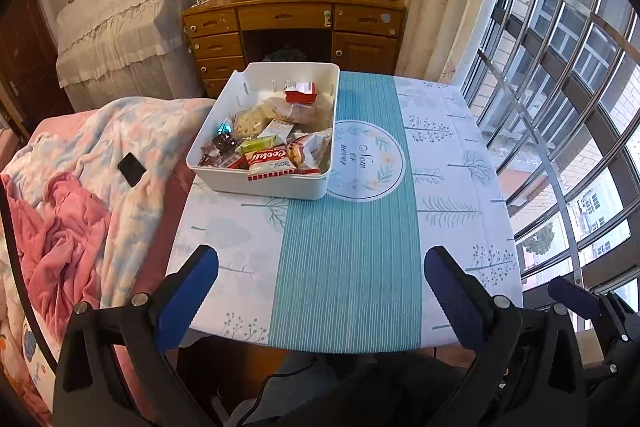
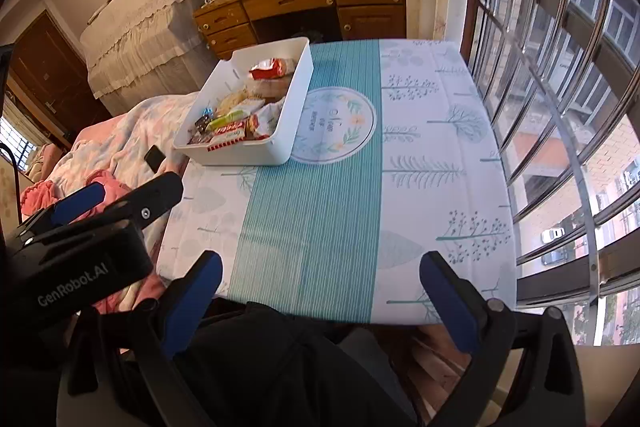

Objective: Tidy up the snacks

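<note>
A white bin [image 1: 264, 187] stands on the left half of the table and holds several snack packets. Among them are a red-and-white cookie packet [image 1: 267, 163], a green packet [image 1: 256, 145] and a red packet [image 1: 300, 91] at the far end. My left gripper [image 1: 322, 261] hovers open over the table's near edge, well short of the bin, with nothing between its blue pads. My right gripper [image 2: 320, 265] is open too, empty, at the near edge. From the right wrist, the bin [image 2: 240, 157] sits far left, and the left gripper [image 2: 140, 187] is low on the left.
The table wears a white cloth with a teal striped band [image 1: 348, 247] and a round emblem [image 1: 366, 163]. A bed with pink blankets and a black phone [image 1: 131, 169] adjoins the left. A wooden desk [image 1: 292, 19] stands behind. Window bars [image 1: 560, 107] line the right. A person's dark-trousered lap [image 2: 280, 355] is below.
</note>
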The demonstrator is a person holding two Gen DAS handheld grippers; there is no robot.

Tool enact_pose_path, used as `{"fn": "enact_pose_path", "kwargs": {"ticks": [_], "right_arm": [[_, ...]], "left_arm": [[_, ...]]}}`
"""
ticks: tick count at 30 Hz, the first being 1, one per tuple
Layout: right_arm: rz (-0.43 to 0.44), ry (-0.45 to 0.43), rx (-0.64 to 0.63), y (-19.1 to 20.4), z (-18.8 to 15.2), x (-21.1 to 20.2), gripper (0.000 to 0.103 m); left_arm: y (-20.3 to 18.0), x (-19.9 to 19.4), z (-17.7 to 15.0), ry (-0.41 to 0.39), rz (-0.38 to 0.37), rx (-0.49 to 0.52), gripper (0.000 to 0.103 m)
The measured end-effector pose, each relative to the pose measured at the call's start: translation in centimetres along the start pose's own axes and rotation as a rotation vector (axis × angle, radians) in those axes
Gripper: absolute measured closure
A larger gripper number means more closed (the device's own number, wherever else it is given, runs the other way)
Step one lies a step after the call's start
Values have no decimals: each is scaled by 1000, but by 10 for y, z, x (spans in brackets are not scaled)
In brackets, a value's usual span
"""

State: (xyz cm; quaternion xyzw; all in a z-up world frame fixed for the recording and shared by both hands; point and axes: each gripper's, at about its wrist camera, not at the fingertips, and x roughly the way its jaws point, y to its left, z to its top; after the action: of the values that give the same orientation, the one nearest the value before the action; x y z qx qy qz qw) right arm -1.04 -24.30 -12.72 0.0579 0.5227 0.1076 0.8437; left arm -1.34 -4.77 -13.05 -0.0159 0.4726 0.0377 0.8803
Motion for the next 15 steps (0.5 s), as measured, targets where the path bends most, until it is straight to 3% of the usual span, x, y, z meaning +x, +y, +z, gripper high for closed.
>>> {"fn": "enact_pose_path", "kwargs": {"ticks": [15], "right_arm": [[-51,33,13,2,4,3,2]], "left_arm": [[3,11,5,44,-24,6,1]]}}
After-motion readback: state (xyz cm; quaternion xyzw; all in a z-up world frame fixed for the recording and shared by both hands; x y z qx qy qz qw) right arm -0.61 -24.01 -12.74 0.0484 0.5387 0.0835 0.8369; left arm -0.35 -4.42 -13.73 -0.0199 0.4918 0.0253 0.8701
